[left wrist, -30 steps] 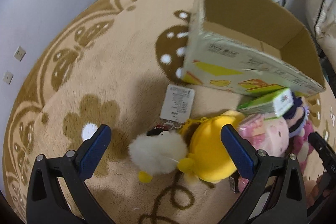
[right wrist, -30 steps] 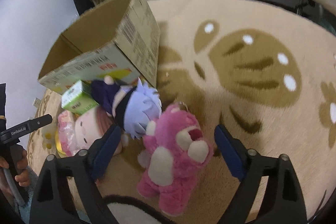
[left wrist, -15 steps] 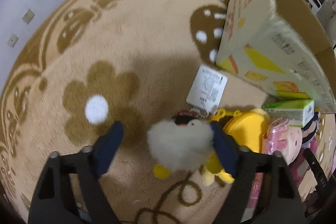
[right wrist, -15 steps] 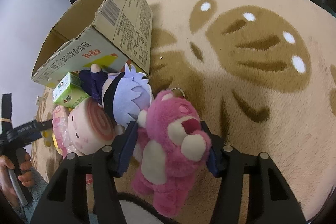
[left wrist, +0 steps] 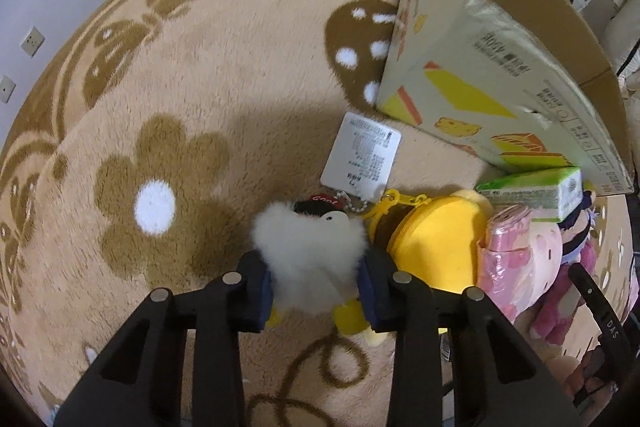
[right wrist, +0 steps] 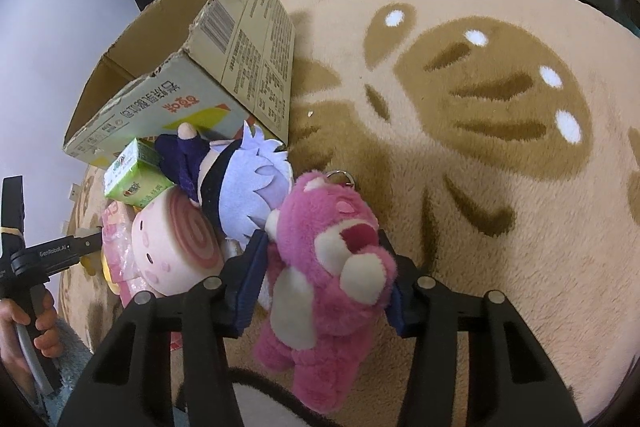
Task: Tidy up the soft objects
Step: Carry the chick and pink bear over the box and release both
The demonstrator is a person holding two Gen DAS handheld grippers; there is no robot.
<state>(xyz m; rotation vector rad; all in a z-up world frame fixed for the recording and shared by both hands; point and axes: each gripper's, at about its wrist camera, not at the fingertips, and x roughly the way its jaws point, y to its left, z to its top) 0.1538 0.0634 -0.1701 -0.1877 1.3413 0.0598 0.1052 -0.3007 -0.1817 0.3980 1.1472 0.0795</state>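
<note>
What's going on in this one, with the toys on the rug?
A person is sorting soft toys on a patterned rug beside an open cardboard box. The left gripper has its jaws shut on a fluffy white plush. The right gripper has a pink bear plush between its jaws, which are closing on its body. Other toys and a green carton lie piled against the box. Nothing is visible inside the box yet.

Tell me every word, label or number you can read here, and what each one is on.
"GOOD": red patch on the white plush.
"GenRobot.AI": left gripper's bar.
"DAS": black bar, rest cut off.
White tag: print too small.
Box: orange and grey print, a barcode, fine text; not legible.
Green carton: too small.
</note>
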